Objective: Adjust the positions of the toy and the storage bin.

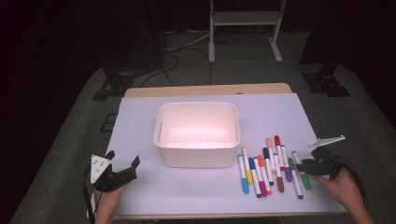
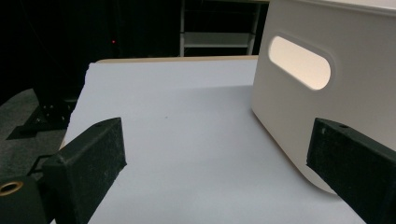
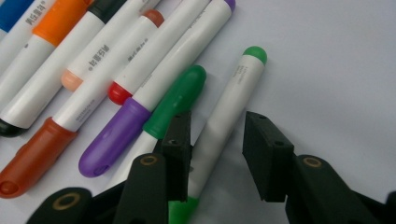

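Note:
A row of several white markers (image 1: 264, 170) with coloured caps lies on the white sheet, to the right of a white bin (image 1: 196, 156). My right gripper (image 1: 304, 165) is down at the right end of that row. In the right gripper view its jaws (image 3: 217, 140) straddle the barrel of a green-capped marker (image 3: 229, 107); one pad is against it and a narrow gap shows at the other. A second green marker (image 3: 180, 98) and a purple one (image 3: 116, 135) lie just beside it. My left gripper (image 1: 123, 158) stands open near the front left, with nothing between its jaws (image 2: 215, 149).
The bin (image 2: 327, 107) has a slot handle in the side facing my left gripper and looks empty inside. The white sheet (image 1: 140, 121) covers a wooden table. Dark floor, stand feet and cables lie beyond the far edge.

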The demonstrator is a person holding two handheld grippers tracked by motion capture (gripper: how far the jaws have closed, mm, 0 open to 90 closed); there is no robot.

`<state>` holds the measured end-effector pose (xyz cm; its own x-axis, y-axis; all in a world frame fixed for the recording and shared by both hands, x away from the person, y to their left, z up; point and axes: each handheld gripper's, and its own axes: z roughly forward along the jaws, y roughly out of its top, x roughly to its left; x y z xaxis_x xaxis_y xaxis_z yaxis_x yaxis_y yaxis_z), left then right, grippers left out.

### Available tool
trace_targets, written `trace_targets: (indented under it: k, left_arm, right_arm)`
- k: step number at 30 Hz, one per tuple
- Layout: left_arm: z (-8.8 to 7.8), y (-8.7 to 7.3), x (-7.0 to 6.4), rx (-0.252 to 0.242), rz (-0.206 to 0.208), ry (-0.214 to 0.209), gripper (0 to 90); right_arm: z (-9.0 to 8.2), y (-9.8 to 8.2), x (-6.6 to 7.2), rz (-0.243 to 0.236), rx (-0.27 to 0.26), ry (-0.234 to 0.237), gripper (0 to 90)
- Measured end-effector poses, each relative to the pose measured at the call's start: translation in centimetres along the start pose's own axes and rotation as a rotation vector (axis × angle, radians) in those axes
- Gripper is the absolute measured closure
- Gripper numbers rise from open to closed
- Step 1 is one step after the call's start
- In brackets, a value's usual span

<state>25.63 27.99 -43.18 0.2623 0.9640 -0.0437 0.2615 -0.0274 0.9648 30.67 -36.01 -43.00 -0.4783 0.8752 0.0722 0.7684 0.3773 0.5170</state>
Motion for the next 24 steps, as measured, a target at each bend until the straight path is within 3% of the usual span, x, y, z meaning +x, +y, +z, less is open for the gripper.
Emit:
trace_targets:
  k: [4, 12, 19, 24]
  left_arm:
    - [0.1, 0.0, -0.2, -0.003, 0.002, -0.005, 3.2]
    - [0.0, 0.0, -0.1, -0.001, 0.000, -0.003, 3.4]
    - [0.1, 0.0, -0.2, -0.001, -0.003, -0.010, 3.4]
    - [0.3, -0.1, -0.2, 0.016, -0.009, -0.017, 3.3]
  right_arm:
    - [-0.4, -0.1, 0.4, -0.028, 0.029, -0.057, 64.2]
    - [-0.2, -0.5, 0.7, -0.024, 0.050, -0.101, 67.7]
    - [-0.1, -0.6, 0.4, 0.014, 0.047, -0.089, 75.5]
    - [-0.6, -0.8, -1.0, 0.094, 0.018, 0.003, 75.7]
